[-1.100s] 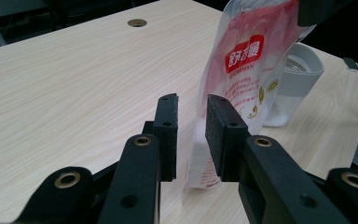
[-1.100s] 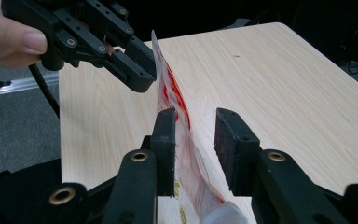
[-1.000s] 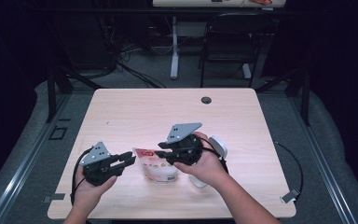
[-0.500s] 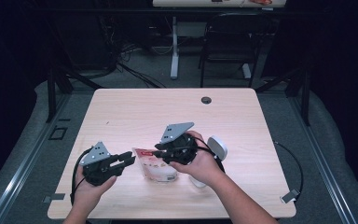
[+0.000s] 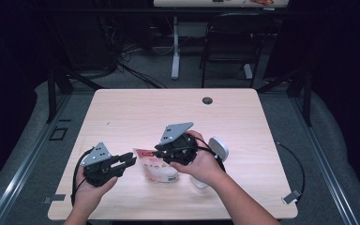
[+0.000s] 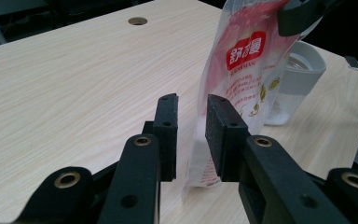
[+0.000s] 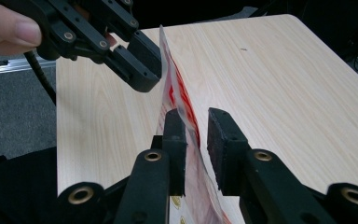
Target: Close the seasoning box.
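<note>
Two black two-jaw grippers are working on one glossy white-and-red plastic pouch [image 5: 155, 165] that is standing upright near the front of the pale wooden table [image 5: 136, 117]. The right gripper [image 5: 161, 151] is reaching in from the pouch's right side, and its jaws have just been closing; in the right gripper view the pouch's thin top edge [image 7: 182, 109] is running between the two pads, lying against the left pad while a gap is showing at the right pad, so this claw is not yet clenched on it. The left gripper [image 5: 127, 161] is waiting just beside the pouch's left edge with its jaws parted and released; in the left gripper view the pouch's lower corner [image 6: 200, 154] is showing in the gap beyond the pads, and whether it is sitting between them I cannot tell. A white plastic cup with a grey band [image 6: 298, 79] is standing just behind the pouch, on the right-hand side of the table. A small round dark grommet hole [image 5: 207, 100] is sitting near the table's far edge, well apart from everything else.
</note>
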Tool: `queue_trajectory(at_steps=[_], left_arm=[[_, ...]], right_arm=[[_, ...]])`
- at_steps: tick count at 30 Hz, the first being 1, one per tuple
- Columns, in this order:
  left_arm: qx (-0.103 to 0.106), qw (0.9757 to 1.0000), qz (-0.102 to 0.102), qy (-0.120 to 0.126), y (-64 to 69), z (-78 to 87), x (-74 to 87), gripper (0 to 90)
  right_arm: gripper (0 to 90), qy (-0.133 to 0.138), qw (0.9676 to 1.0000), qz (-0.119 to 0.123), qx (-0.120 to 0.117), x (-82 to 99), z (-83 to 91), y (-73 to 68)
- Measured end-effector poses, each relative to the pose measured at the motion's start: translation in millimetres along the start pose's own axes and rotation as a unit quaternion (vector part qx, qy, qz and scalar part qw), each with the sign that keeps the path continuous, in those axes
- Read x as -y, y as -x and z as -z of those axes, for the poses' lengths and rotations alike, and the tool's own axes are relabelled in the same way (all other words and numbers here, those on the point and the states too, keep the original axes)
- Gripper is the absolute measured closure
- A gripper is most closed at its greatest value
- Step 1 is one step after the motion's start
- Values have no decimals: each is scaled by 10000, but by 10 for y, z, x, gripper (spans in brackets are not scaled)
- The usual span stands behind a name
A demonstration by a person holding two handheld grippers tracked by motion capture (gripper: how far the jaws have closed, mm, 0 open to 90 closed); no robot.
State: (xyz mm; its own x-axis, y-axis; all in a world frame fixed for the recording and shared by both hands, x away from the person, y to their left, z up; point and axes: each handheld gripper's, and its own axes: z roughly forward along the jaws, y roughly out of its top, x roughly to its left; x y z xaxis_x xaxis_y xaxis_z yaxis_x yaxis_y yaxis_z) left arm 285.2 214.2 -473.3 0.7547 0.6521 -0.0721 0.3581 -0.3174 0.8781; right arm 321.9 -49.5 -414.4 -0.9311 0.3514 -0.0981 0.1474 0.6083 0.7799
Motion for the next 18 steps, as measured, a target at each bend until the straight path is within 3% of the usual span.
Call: queue_trajectory(at_steps=[18], left_arm=[[-12,10000,-4,-9,-1,2,1,745]], right_arm=[[804,-365,9990,221,103,-99,-41,-50]])
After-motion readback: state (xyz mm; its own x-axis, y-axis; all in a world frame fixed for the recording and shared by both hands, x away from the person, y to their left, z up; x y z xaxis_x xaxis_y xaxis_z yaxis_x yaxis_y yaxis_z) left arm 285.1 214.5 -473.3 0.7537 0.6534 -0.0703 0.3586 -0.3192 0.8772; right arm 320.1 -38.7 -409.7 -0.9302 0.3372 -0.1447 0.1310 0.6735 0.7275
